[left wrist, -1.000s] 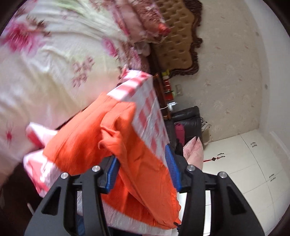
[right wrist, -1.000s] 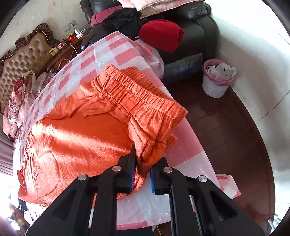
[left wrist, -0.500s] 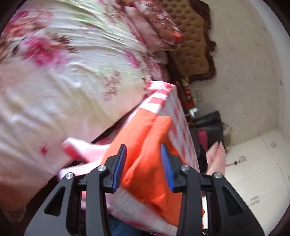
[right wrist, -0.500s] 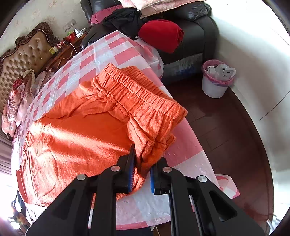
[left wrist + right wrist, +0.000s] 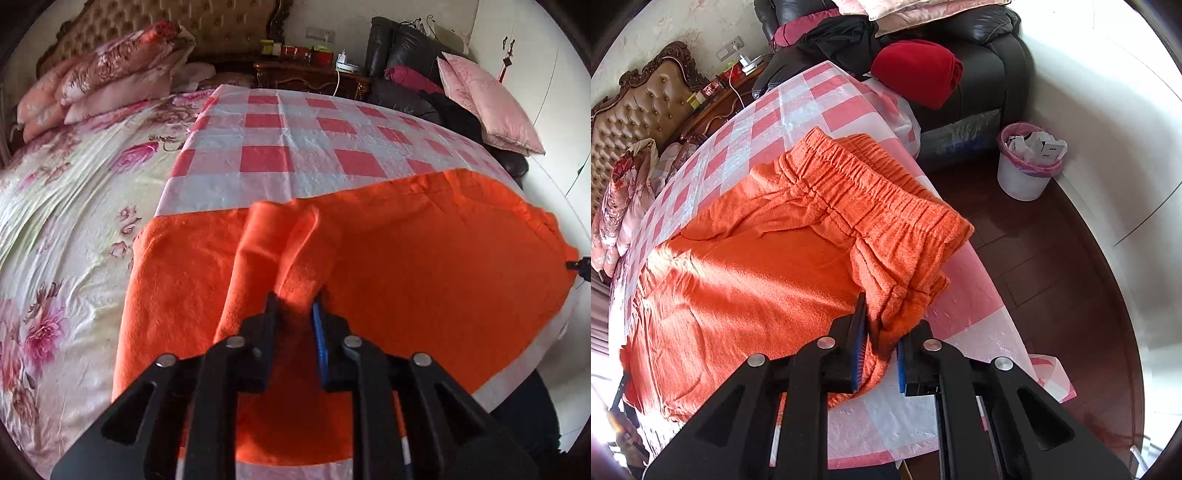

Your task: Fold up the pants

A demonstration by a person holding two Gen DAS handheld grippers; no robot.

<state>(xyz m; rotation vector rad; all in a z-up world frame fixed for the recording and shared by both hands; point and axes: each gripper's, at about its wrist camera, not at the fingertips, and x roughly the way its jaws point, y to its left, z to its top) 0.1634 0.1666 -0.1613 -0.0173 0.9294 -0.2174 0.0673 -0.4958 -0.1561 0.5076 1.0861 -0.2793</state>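
Observation:
Orange pants (image 5: 406,266) lie spread on a pink-and-white checked cloth (image 5: 295,147) over a table beside a bed. A raised ridge of the leg end runs up into my left gripper (image 5: 295,299); its jaws are closing, and the fabric is pinched between them. In the right wrist view the pants (image 5: 757,266) show their gathered elastic waistband (image 5: 871,195) at the cloth's (image 5: 960,317) right side. My right gripper (image 5: 886,321) is shut on the near corner of that waistband, lifted slightly off the cloth.
A flowered bedspread (image 5: 74,192) with stacked pillows (image 5: 110,74) lies left of the table. A nightstand (image 5: 310,74) and black sofa (image 5: 990,48) with a red garment (image 5: 916,70) stand behind. A white bin (image 5: 1027,166) sits on the dark wood floor.
The left wrist view has rolled from sideways to upright and swung over the table. Its jaws have narrowed onto a fold of the orange fabric. The right gripper has kept still.

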